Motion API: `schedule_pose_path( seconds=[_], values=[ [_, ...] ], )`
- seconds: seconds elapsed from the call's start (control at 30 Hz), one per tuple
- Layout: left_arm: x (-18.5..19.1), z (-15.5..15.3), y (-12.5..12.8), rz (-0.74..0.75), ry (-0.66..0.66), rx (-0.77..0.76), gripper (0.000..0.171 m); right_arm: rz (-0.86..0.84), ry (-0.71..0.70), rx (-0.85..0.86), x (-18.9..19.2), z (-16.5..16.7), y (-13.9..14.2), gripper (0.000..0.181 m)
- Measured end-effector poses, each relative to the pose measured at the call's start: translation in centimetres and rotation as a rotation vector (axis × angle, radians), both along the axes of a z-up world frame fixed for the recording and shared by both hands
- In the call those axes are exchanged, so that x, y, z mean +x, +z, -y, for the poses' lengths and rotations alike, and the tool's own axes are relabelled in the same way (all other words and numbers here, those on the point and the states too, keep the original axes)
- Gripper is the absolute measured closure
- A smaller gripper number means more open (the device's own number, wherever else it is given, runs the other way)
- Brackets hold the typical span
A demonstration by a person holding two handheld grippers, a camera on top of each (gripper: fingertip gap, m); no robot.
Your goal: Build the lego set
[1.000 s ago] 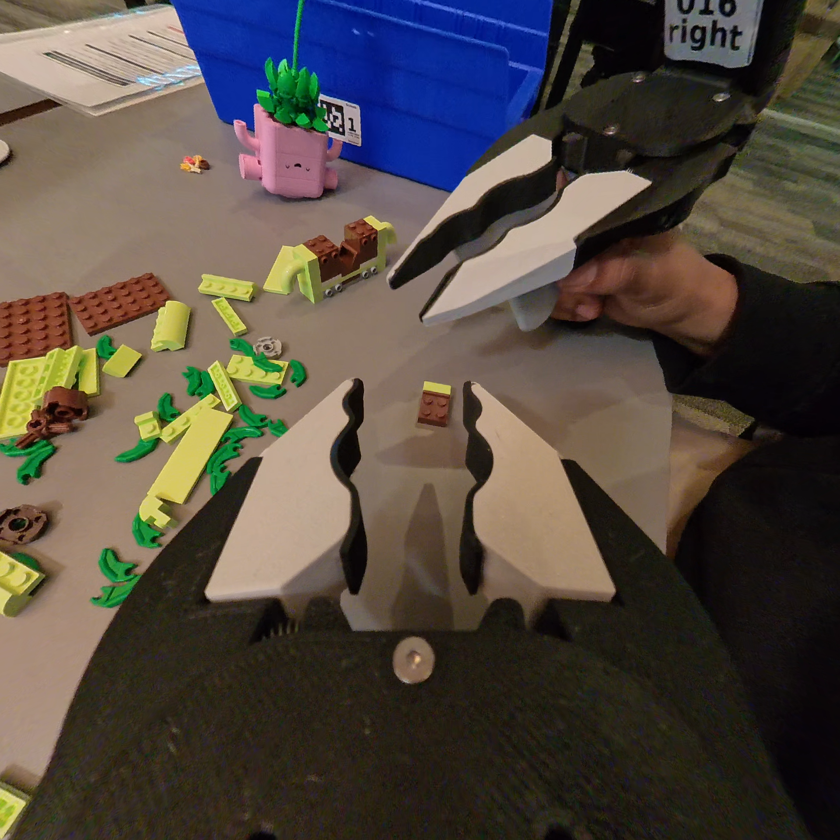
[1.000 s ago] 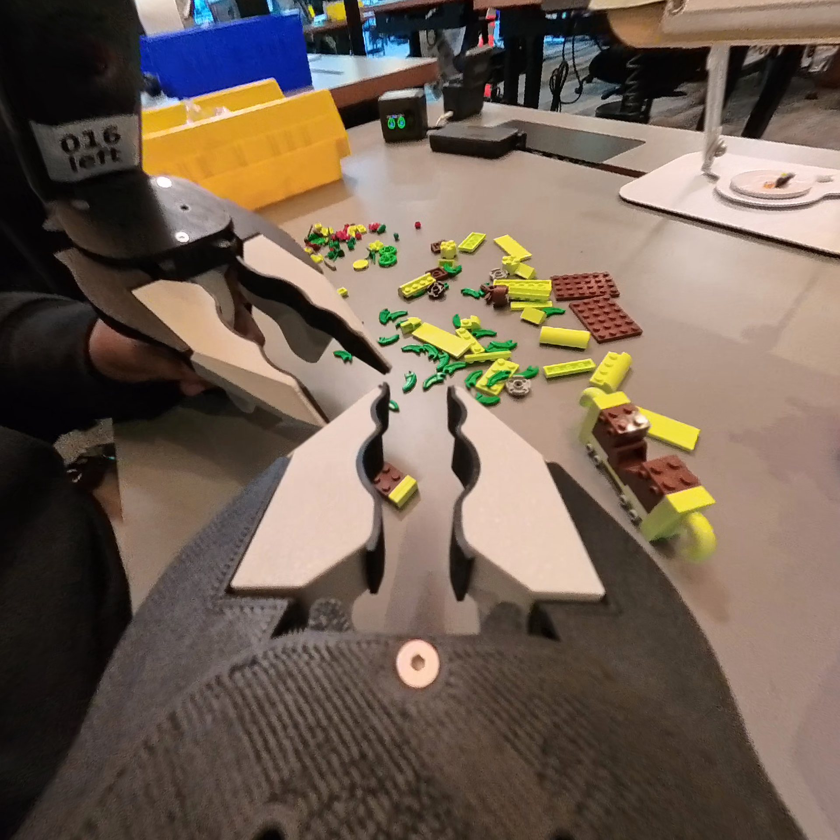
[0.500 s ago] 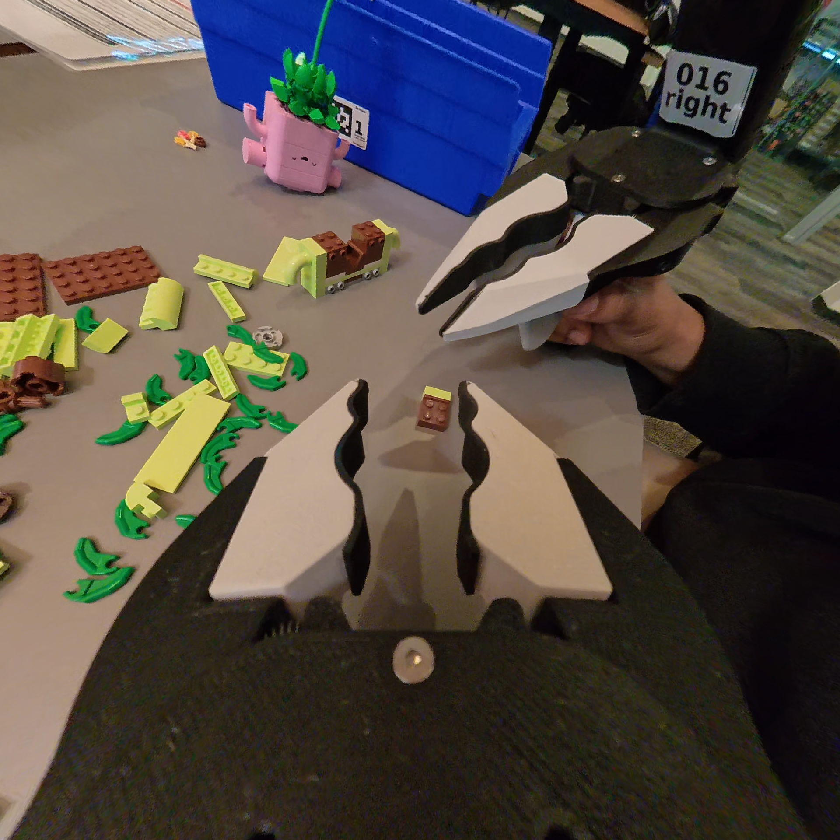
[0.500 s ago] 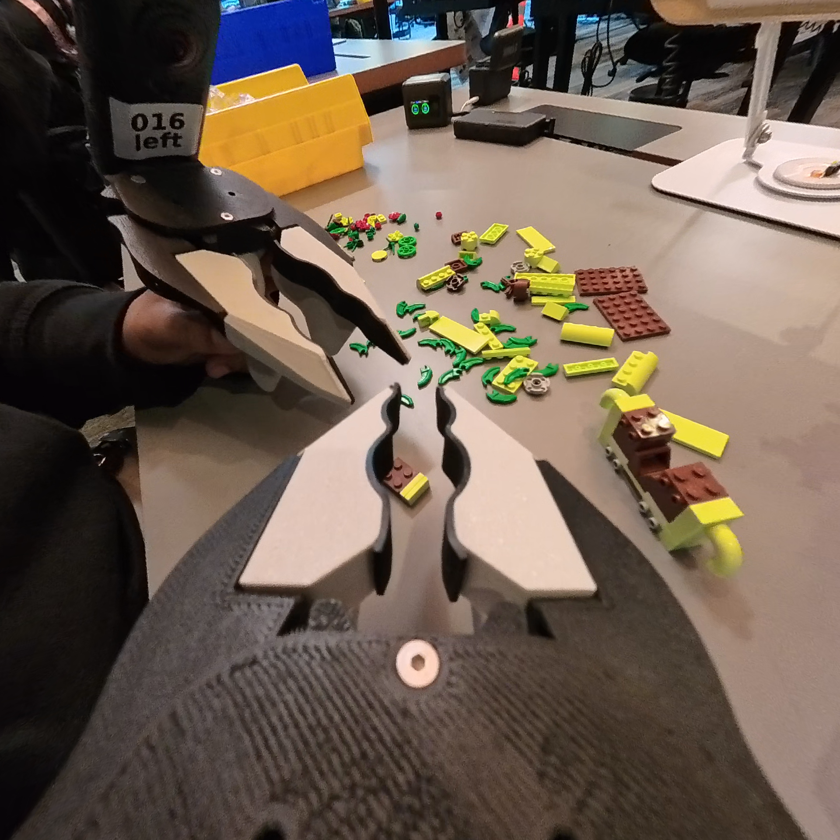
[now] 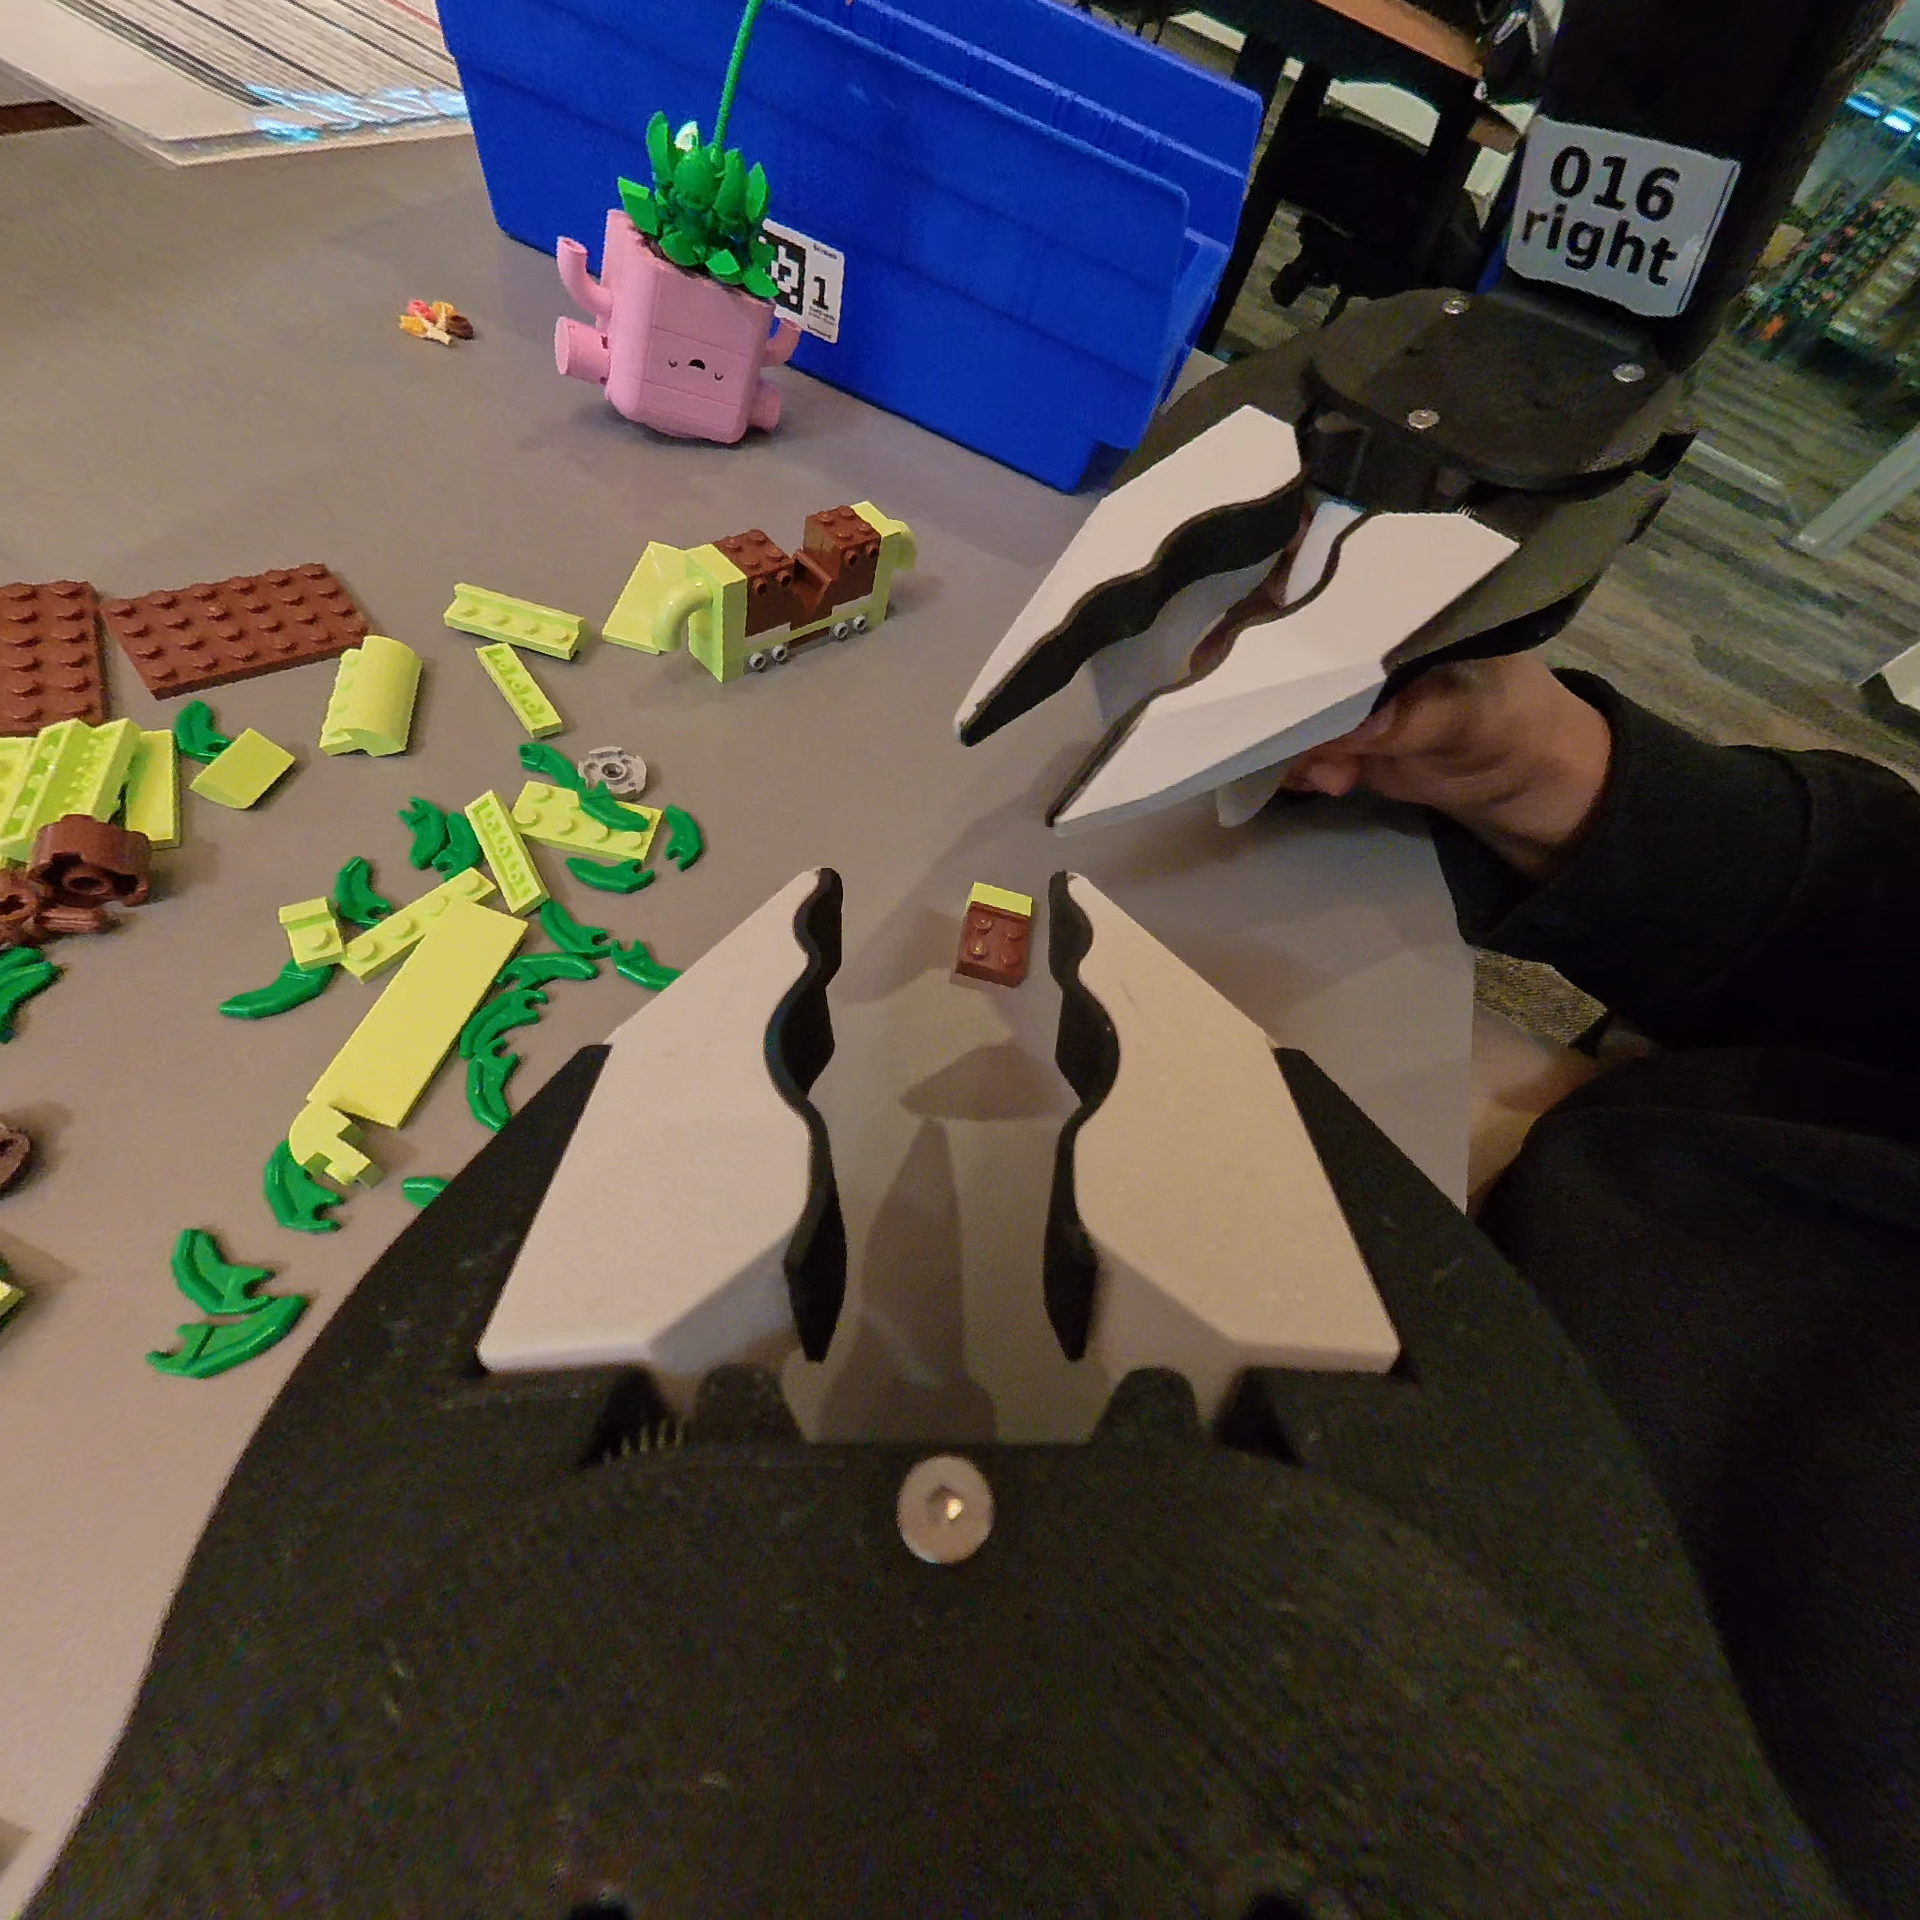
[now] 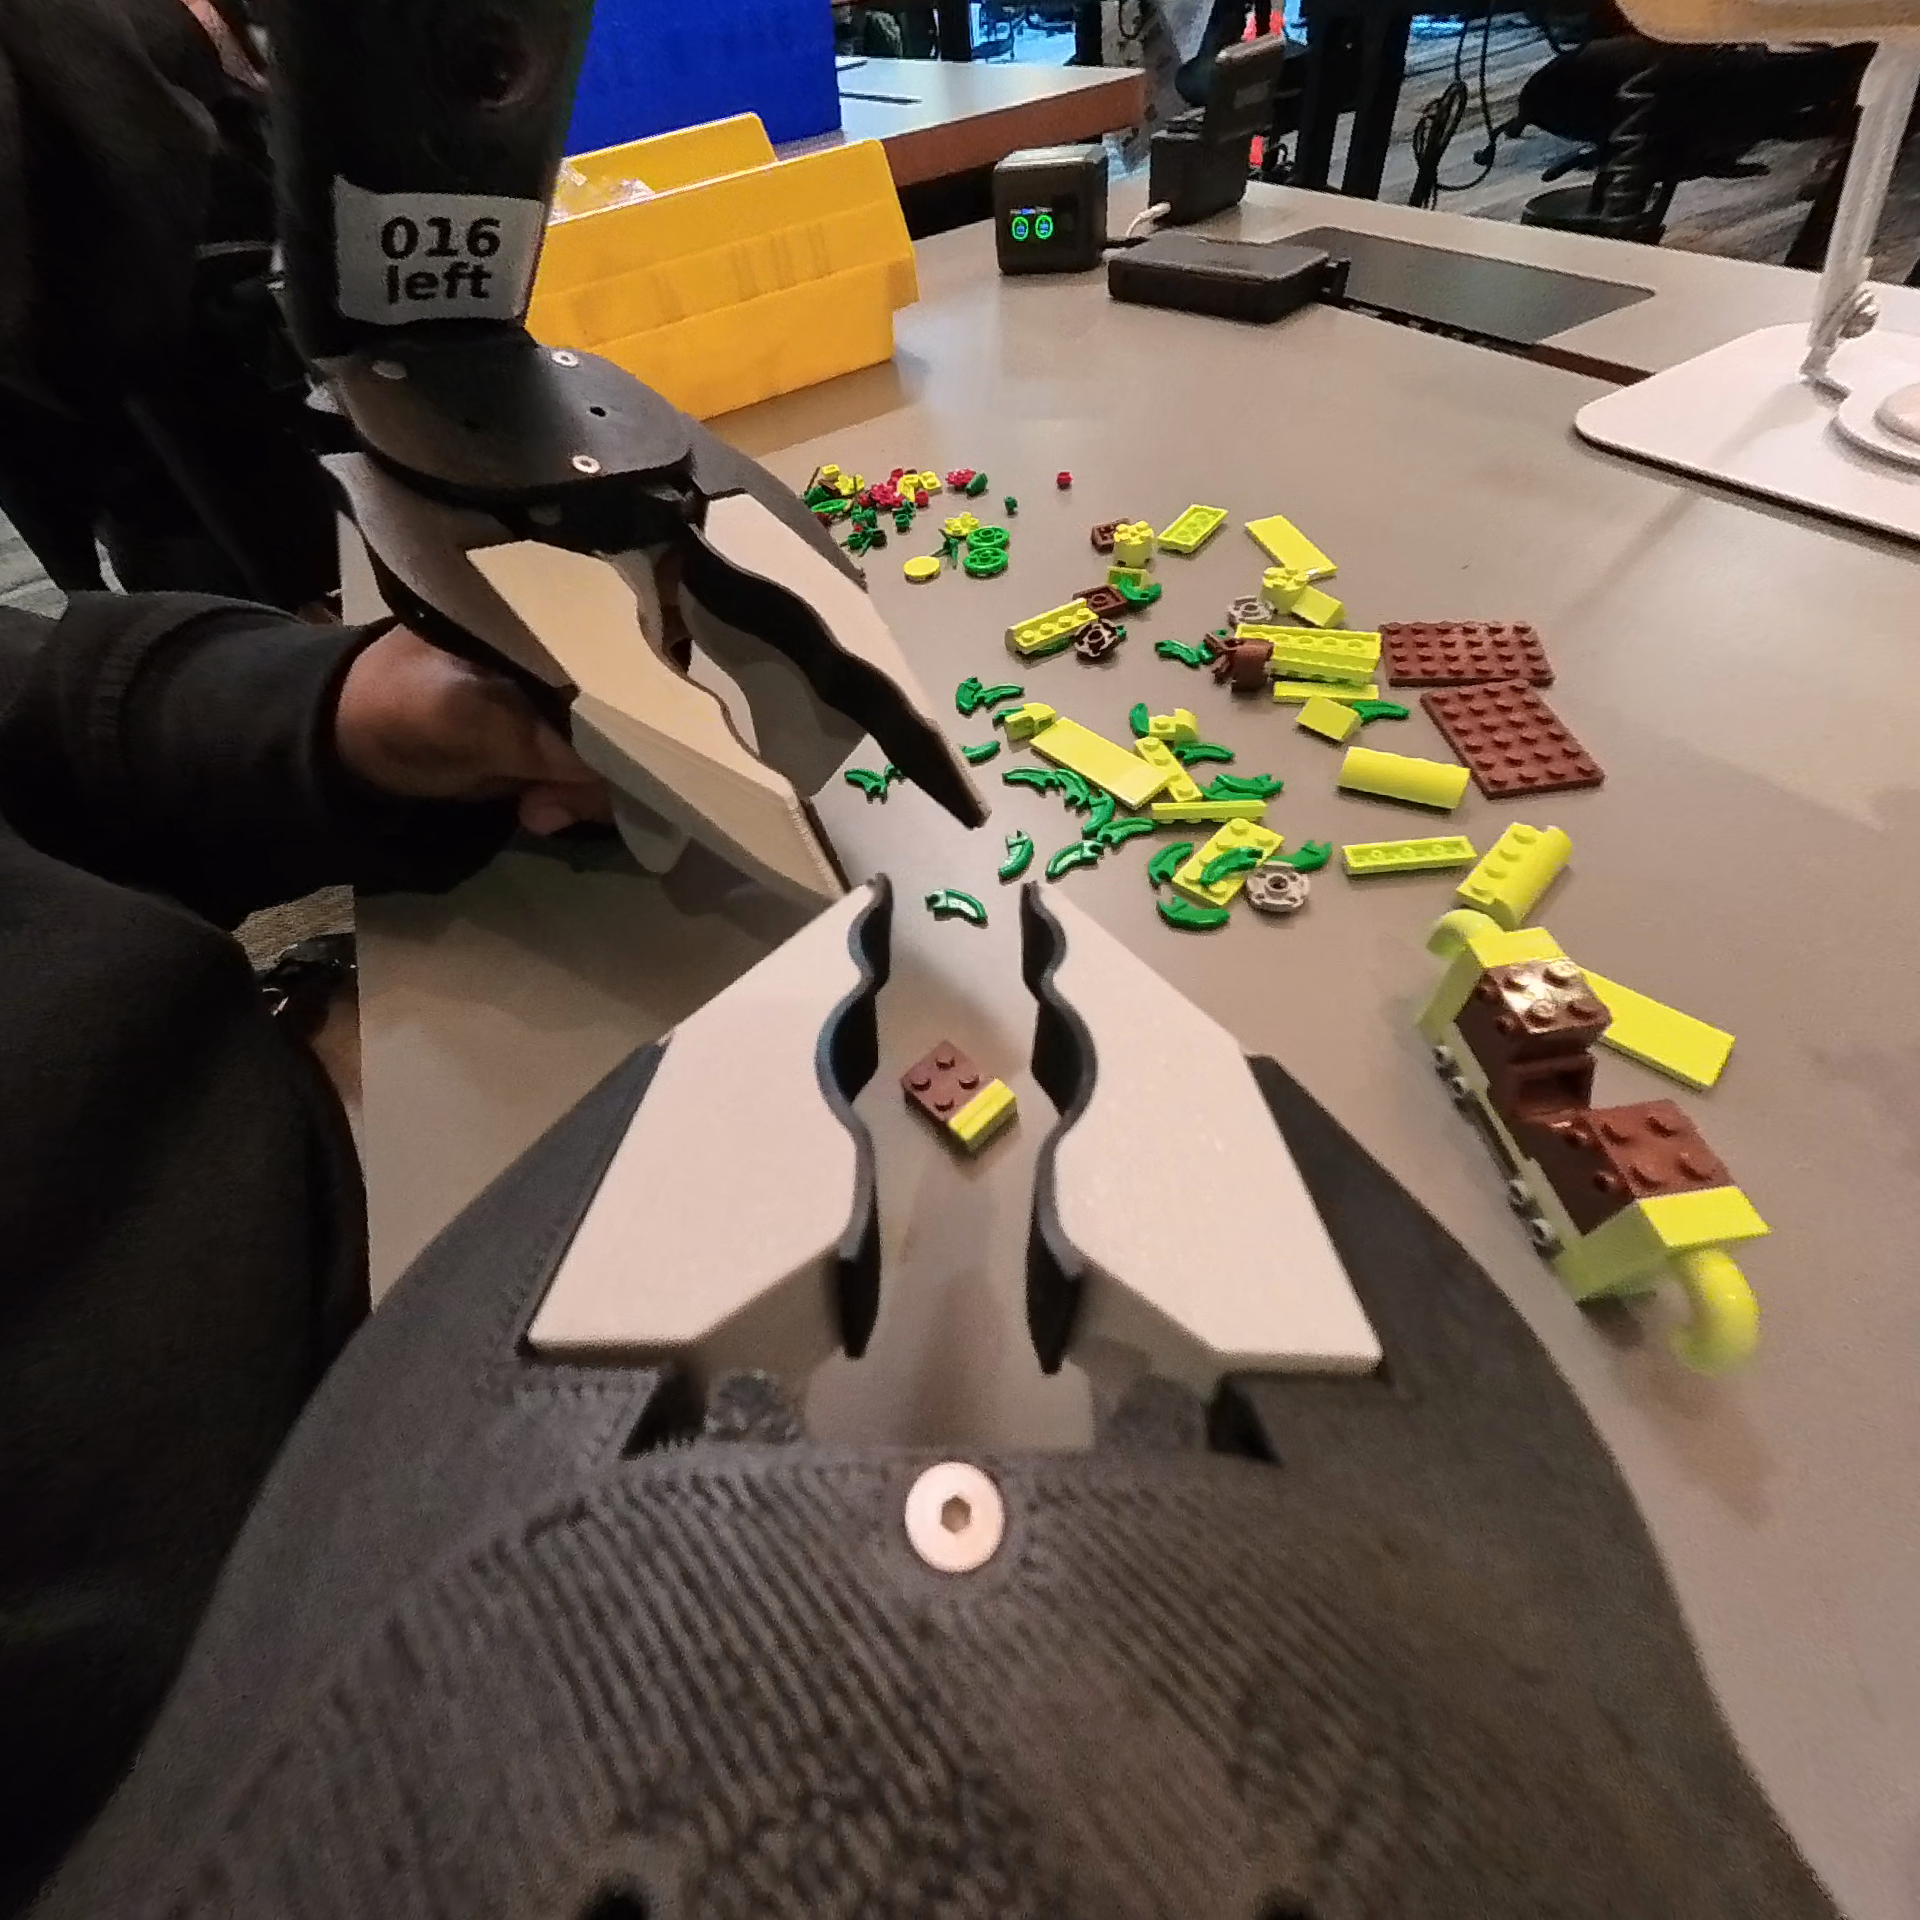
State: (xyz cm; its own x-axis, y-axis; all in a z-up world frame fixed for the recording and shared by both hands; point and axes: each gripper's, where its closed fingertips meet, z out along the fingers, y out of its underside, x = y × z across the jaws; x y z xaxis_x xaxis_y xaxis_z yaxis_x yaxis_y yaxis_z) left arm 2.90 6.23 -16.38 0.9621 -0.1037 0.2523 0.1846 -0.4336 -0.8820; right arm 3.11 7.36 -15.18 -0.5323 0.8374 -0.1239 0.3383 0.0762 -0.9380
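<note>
A small brown plate with a lime tile on one end [image 5: 995,933] lies flat on the grey table, near the front edge. My left gripper [image 5: 943,883] is open and empty, its fingers either side of the piece and above it. My right gripper [image 6: 954,894] is open and empty; the same piece [image 6: 958,1093] shows between its fingers, lower down. Each gripper shows in the other's view: the right [image 5: 1013,774], the left [image 6: 904,852]. A part-built lime and brown assembly [image 5: 774,592] stands farther back and also shows in the right wrist view [image 6: 1579,1132].
Loose lime, green and brown pieces [image 5: 416,914] are spread to the left, with brown plates [image 5: 234,629]. A pink pot model [image 5: 681,312] stands before a blue bin [image 5: 935,208]. A yellow bin [image 6: 727,270] and white tray [image 6: 1756,416] sit beyond. The table edge [image 5: 1465,1039] is close. The grippers are tip to tip, or close to it.
Both grippers have lifted and drawn back slightly from the small brown and lime piece, which has stayed put on the table. Both stay open.
</note>
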Motion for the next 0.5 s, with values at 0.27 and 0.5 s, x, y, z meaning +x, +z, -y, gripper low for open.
schedule_pose_path(
  seconds=[0.27,0.5],
  values=[
    [-0.1,-0.05,-0.16,0.013,0.002,-0.01,0.134,0.004,0.001,0.003,-0.02,0.03,-0.08,0.158],
    [-0.1,-0.07,-0.2,0.014,0.002,-0.012,0.134,0.022,0.002,0.024,-0.13,0.15,-0.47,0.158]
  ],
)
